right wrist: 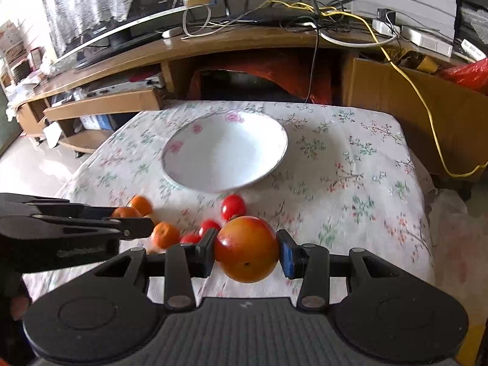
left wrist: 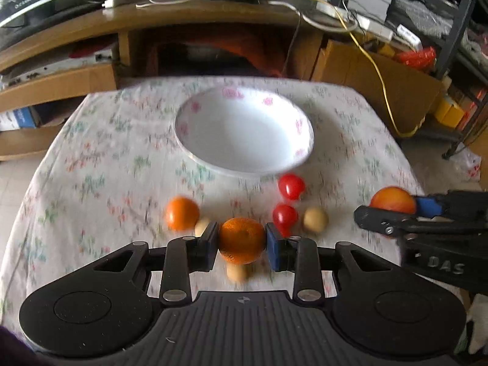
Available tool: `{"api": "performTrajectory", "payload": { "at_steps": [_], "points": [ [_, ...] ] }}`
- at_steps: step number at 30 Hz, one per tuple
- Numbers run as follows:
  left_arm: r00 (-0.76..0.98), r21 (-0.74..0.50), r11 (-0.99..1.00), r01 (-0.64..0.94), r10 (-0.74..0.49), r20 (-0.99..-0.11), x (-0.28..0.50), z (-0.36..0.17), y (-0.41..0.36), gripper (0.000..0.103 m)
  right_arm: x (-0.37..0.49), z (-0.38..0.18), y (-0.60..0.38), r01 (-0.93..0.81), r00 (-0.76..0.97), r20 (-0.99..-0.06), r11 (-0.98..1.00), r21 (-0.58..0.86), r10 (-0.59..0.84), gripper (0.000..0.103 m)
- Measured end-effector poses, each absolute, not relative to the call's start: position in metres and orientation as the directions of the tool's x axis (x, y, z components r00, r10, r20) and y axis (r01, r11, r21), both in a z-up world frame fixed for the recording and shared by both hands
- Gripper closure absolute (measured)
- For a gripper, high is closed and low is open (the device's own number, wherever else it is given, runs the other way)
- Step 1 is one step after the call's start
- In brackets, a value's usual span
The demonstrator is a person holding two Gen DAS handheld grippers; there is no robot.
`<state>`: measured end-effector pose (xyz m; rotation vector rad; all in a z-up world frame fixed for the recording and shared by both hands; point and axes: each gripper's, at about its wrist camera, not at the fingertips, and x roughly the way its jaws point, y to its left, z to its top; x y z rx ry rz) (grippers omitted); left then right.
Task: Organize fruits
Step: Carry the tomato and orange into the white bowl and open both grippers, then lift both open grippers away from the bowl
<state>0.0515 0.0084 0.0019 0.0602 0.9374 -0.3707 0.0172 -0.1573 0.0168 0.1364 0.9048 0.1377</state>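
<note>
1. My left claw clamps a tangerine; right claw clamps a peach.
2. Bowl ahead, bare cloth around it on the counter.
3. Cherry tomatoes lie between.

Ahead of the hand-held gripper, beyond the counter with its floral cloth, a curved wooden TV stand carries tangled cables. Cardboard boxes sit right; pale tiled floor left.

Left claw and right claw each clamped around fruit.
</note>
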Motion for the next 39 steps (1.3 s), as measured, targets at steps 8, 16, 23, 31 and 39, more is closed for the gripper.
{"api": "performTrajectory", "payload": {
  "at_steps": [8,16,23,31,39],
  "points": [
    [0.539,-0.136,0.936,0.324,-0.301,-0.786,0.104,0.003,-0.006,0.063,0.077,0.005,-0.163,-0.051,0.612,-0.771,0.982,0.184,0.177,0.061],
    [0.521,-0.134,0.945,0.298,-0.279,-0.807,0.136,-0.012,-0.014,0.063,0.118,-0.012,-0.158,-0.078,0.604,-0.772,0.979,0.189,0.197,0.061],
    [0.508,-0.132,0.954,0.269,-0.256,-0.822,0.147,-0.021,-0.011,0.064,0.133,-0.020,-0.155,-0.099,0.607,-0.769,0.979,0.176,0.200,0.061],
    [0.500,-0.144,0.958,0.248,-0.253,-0.828,0.152,-0.024,-0.010,0.064,0.139,-0.023,-0.157,-0.114,0.598,-0.767,0.972,0.204,0.231,0.060],
    [0.512,-0.155,0.960,0.233,-0.256,-0.820,0.151,-0.020,-0.006,0.055,0.139,-0.016,-0.160,-0.122,0.621,-0.745,0.968,0.218,0.245,0.059]
  ]
}}
